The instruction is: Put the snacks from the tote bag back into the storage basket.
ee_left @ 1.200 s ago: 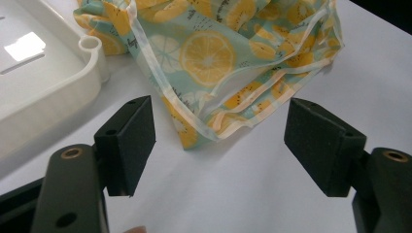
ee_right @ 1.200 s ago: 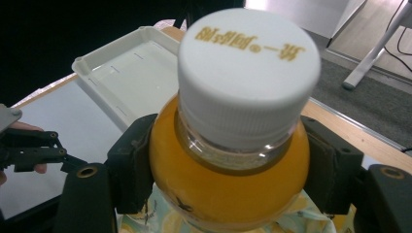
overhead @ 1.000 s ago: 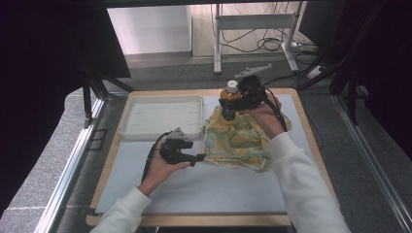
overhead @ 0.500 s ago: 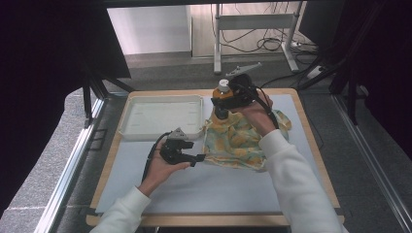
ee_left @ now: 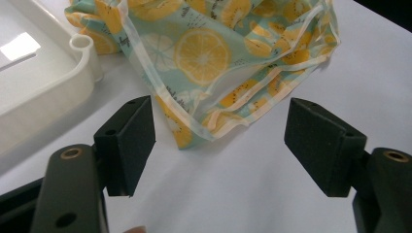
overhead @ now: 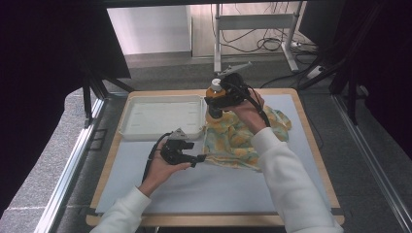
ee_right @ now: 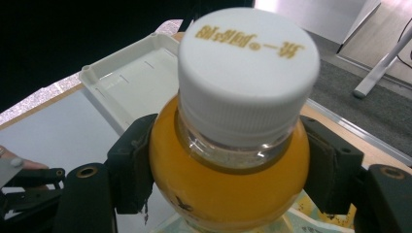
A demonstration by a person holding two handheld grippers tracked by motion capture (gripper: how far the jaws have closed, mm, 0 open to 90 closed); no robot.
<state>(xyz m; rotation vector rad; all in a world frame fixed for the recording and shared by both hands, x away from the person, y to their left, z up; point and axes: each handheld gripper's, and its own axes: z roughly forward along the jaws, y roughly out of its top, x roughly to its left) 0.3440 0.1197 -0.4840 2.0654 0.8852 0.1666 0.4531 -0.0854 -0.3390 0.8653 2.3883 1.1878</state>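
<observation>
1. My right tongs are squeezing a bottle of orange juice. The two black pads press on its round shoulder, one on each side. The white cap sticks up above them.
2. In the high view, my right tongs hold the bottle up over the far edge of the fruit cloth, close to a corner of the white tray.
3. My left tongs are wide apart and hold nothing. A corner of the cloth with lemon pictures lies just in front of them, partly between the two black pads, but they do not touch it.
4. In the high view, my left tongs lie low on the table, right at the near edge of the cloth.
5. I think this is the carrying step: the bottle is on its way to a spot by the cloth or tray.
6. Next, I should keep it standing straight, lower it slowly, and only let go once its bottom rests flat. Maybe my left tongs then pinch the cloth corner.
</observation>
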